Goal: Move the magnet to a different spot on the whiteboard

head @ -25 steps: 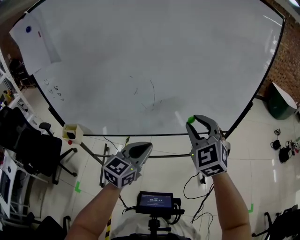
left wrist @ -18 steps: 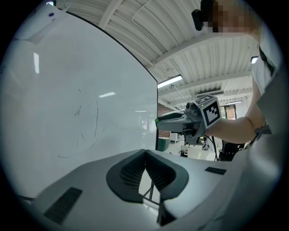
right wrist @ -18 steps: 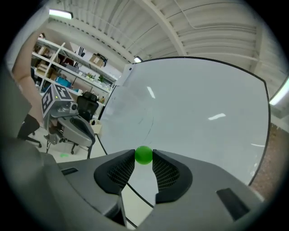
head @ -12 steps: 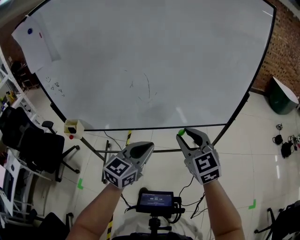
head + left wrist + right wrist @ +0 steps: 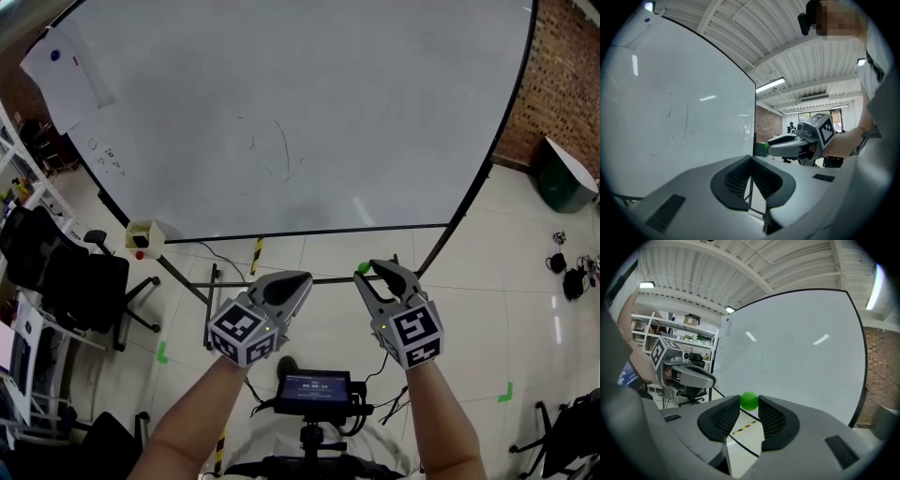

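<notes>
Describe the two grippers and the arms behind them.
Both the left gripper and the right gripper are light grey plastic claws, each with two curved jaws lined with dark ribbed pads. Each carries a white cube printed with black square markers. The forearms behind them are bare; no sleeves, gloves or cables show on them.

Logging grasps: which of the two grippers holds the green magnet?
The right gripper: the green magnet sits pinched between its fingers. The left gripper is shut on nothing.
</notes>
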Tool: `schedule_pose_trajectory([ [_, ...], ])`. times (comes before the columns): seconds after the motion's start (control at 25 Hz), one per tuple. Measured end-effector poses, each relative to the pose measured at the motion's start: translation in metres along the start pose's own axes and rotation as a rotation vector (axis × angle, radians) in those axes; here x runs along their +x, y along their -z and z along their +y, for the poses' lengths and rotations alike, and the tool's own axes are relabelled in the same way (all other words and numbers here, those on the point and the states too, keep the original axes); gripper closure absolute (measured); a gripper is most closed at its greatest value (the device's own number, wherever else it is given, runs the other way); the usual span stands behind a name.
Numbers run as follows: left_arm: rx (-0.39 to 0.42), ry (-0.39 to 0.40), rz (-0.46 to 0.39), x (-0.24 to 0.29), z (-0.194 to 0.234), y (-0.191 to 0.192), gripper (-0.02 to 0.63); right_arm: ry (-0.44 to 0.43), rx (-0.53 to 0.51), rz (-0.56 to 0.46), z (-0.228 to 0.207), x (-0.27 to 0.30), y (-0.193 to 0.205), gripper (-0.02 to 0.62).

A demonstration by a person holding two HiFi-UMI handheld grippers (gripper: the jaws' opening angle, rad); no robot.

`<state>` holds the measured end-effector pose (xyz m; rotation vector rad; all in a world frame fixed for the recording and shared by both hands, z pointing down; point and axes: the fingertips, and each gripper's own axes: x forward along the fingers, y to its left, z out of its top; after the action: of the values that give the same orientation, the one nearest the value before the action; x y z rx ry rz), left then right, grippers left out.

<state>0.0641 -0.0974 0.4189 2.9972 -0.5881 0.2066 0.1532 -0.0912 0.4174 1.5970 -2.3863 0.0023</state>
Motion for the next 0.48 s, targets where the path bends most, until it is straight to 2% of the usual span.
schedule_pose_trajectory([
  [0.48, -0.013, -0.014, 0.007, 0.011, -0.030, 0.006, 0.572, 0.008, 0.068, -0.062, -0.007, -0.047, 0.009, 0.449],
])
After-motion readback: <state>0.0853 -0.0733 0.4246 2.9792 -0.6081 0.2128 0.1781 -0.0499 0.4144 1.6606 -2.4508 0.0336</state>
